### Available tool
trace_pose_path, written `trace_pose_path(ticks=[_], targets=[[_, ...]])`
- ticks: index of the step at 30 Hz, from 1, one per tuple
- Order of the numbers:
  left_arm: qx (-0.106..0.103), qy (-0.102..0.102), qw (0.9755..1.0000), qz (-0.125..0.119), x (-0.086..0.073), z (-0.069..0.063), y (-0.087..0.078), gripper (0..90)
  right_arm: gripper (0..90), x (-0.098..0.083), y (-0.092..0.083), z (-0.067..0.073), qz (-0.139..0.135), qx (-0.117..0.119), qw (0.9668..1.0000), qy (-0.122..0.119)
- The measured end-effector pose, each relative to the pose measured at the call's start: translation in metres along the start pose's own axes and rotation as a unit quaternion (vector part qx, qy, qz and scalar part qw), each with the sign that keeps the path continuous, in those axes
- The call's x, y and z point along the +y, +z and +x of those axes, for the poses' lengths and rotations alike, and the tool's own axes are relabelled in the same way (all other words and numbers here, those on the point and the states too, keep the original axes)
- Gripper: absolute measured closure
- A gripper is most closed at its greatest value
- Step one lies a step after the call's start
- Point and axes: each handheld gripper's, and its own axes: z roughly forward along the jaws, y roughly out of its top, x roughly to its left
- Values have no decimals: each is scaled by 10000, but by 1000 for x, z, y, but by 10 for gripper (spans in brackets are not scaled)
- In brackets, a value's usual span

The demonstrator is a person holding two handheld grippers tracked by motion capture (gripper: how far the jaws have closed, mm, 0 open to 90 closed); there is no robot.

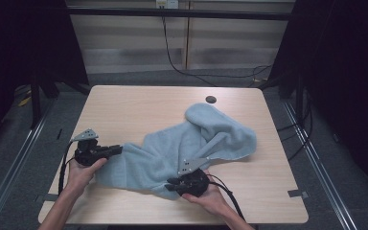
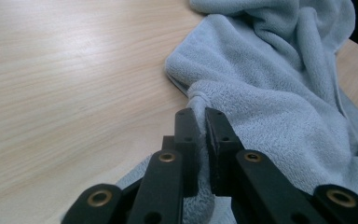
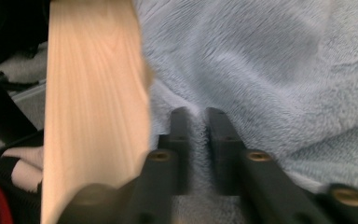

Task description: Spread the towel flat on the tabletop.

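A light blue towel [image 1: 191, 143] lies crumpled across the middle of the wooden table [image 1: 139, 105]. My left gripper [image 1: 117, 149] is at the towel's left edge, its jaws shut on a pinch of the towel [image 2: 242, 102], as the left gripper view [image 2: 201, 122] shows. At the towel's near edge my right gripper [image 1: 171, 185] has its jaws pressed together on a fold of the towel [image 3: 242, 60]; the right gripper view [image 3: 196, 122] shows fabric bunched between them. A hand holds each gripper.
A small dark round hole [image 1: 211, 99] sits near the table's far edge. Black cables [image 1: 187, 67] run over the floor behind the table. The table's near edge [image 3: 93, 116] lies close beside my right gripper.
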Motion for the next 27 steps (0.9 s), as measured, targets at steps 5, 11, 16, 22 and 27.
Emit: trace_pose_path(ticks=[5,11,16,22,27], targets=[[-32,-181,9996,-203,2,8,-16,852,858,6,-30,-3,-377,-184,9990,143],[-29,-78,9998,-157,13,-4,-15,857,866,10,-89,-26,-1178,-645,9899,454],[-153,-389,9989,-210,12,-1,-17,857,876,0,-127,-47,-1477,-1279,9780,725],[-501,-226,9984,-106,20,-26,-5,858,876,-18,-163,-81,-1747,-1904,9582,1229],[-750,24,9956,561,-2,-45,33,837,790,-43,-139,-99,-1122,-2082,9602,1488]])
